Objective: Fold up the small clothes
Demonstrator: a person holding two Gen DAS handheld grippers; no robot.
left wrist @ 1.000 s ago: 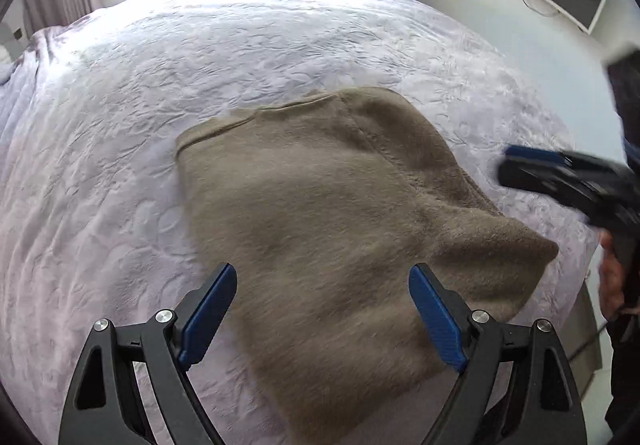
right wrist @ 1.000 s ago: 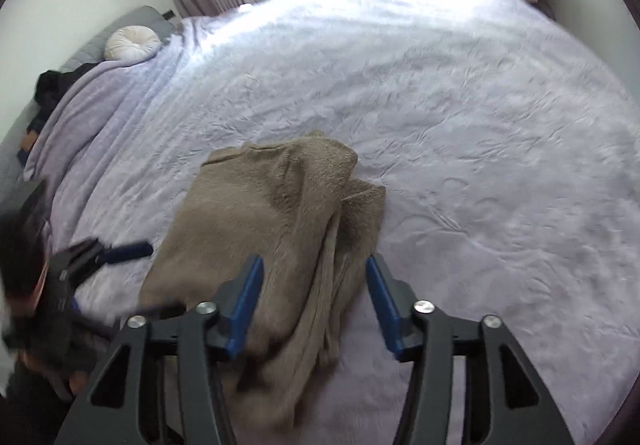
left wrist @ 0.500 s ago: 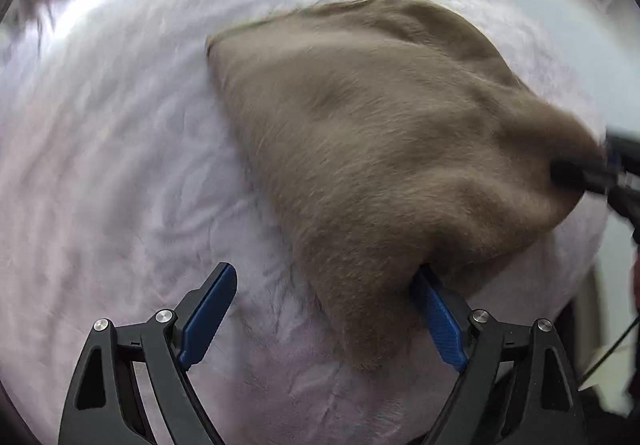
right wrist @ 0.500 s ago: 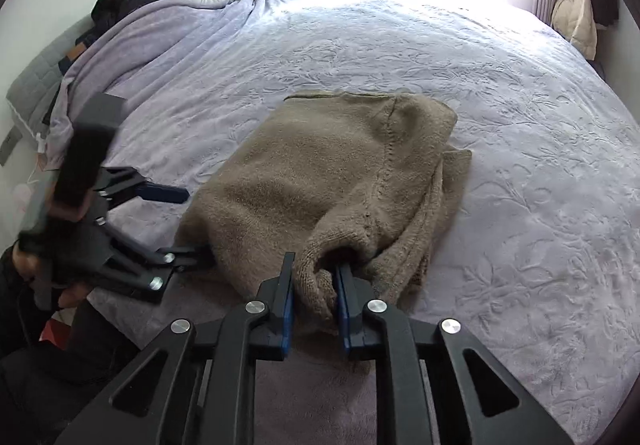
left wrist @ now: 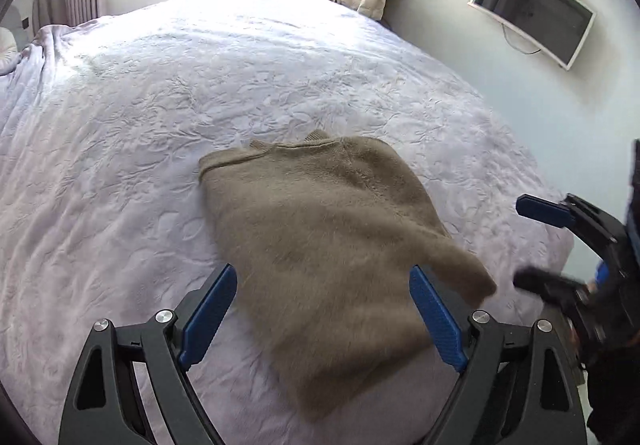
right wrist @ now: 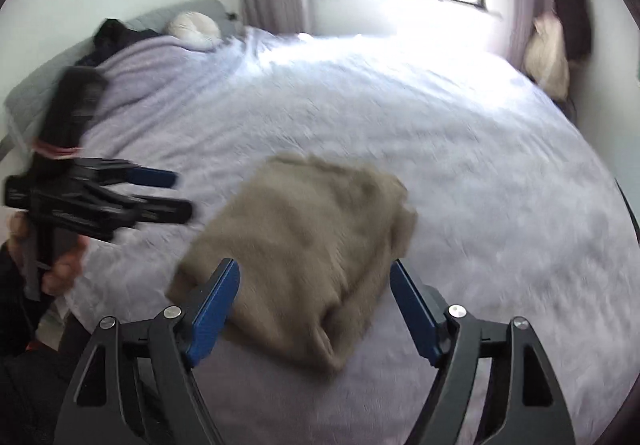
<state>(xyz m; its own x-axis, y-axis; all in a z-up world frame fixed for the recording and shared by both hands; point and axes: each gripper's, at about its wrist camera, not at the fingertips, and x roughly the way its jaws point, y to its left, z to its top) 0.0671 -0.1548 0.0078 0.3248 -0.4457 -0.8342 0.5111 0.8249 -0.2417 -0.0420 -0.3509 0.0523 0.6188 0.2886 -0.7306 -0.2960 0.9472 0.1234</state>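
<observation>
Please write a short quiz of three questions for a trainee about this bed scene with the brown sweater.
1. True or false: the left gripper is shut on the brown sweater.
2. What does the sweater lie on? A) the lilac bedspread B) a chair C) the floor
3. Fill in: on the wall hangs a ____.

Key: 1. False: its pads stand apart, pressing nothing. 2. A. 3. Television.

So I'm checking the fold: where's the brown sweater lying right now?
The brown sweater lies folded on the lavender bedspread near its front edge, low and central in both wrist views, with the open left tongs above its near end.
</observation>
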